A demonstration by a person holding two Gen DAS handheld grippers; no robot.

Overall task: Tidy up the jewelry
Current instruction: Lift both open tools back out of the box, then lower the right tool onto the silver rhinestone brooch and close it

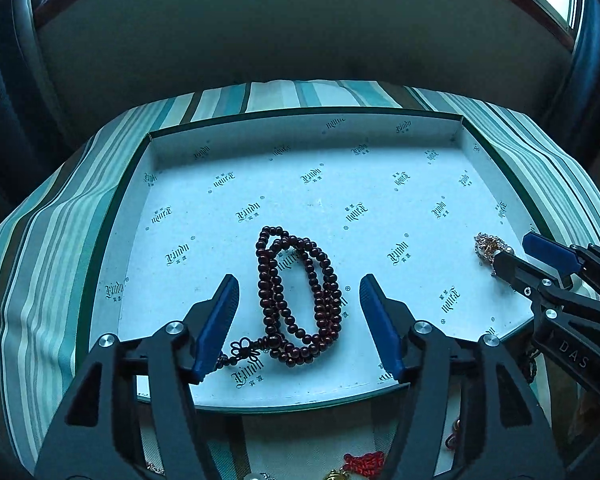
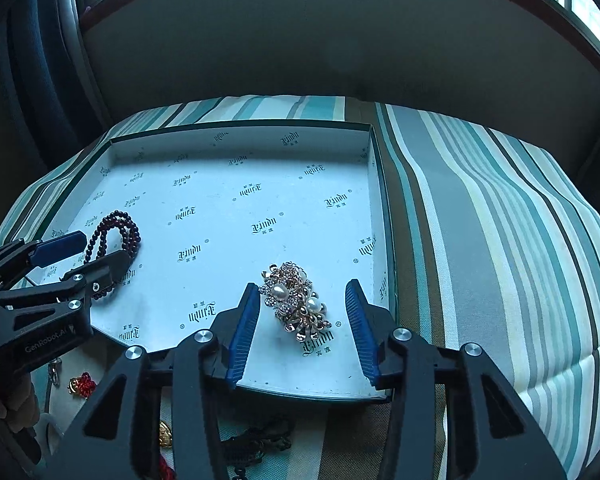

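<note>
A dark red bead necklace (image 1: 298, 298) lies coiled in the shallow white box (image 1: 380, 216) with printed logos. My left gripper (image 1: 299, 286) is open, its blue pads on either side of the beads, just above them. A gold and pearl rhinestone bracelet (image 2: 296, 300) lies in the box (image 2: 260, 208) near its right wall. My right gripper (image 2: 302, 292) is open around the bracelet. The bracelet also shows in the left wrist view (image 1: 489, 245), and the beads show in the right wrist view (image 2: 114, 232).
The box sits on a teal striped cloth (image 2: 480, 220). More jewelry lies on the cloth in front of the box: a red knotted charm (image 2: 83, 385), a gold pendant (image 2: 165, 434) and a dark cord piece (image 2: 256, 440). A dark wall and windows stand behind.
</note>
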